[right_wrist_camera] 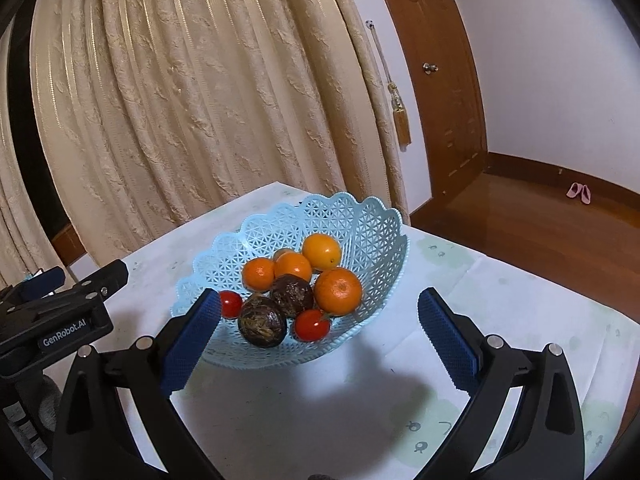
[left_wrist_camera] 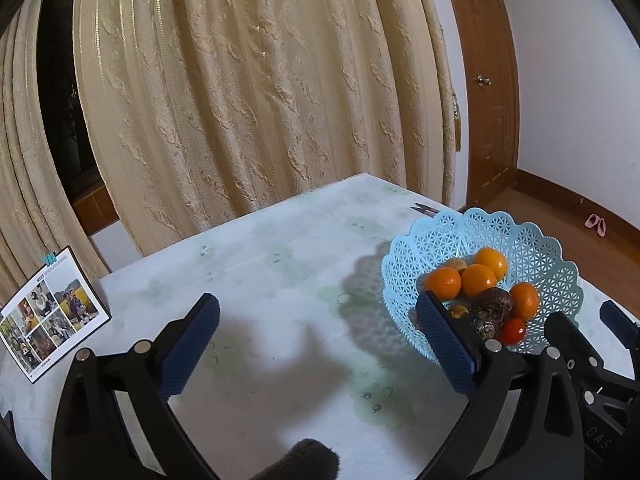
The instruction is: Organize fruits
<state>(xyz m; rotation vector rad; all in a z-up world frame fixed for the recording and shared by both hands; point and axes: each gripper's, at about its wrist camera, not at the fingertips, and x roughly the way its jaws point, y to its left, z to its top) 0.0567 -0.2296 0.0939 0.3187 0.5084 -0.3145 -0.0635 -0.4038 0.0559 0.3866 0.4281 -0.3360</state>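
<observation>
A light blue lattice basket [right_wrist_camera: 360, 216] stands on the table and also shows in the left wrist view [left_wrist_camera: 532, 240]. It holds several oranges [right_wrist_camera: 338, 291], two dark wrinkled passion fruits [right_wrist_camera: 262, 322] and two red cherry tomatoes [right_wrist_camera: 312, 325]. My right gripper [right_wrist_camera: 320, 332] is open and empty, its blue pads just in front of the basket. My left gripper [left_wrist_camera: 318, 332] is open and empty over bare tablecloth, left of the basket. The left gripper also shows at the left edge of the right wrist view [right_wrist_camera: 60, 304].
The table [left_wrist_camera: 280, 248] has a white cloth with faint green prints. A photo card [left_wrist_camera: 48, 312] stands at its left edge. Small scissors [left_wrist_camera: 422, 209] lie behind the basket. Beige curtains [left_wrist_camera: 240, 80] hang behind; a wooden door [right_wrist_camera: 440, 80] is at right.
</observation>
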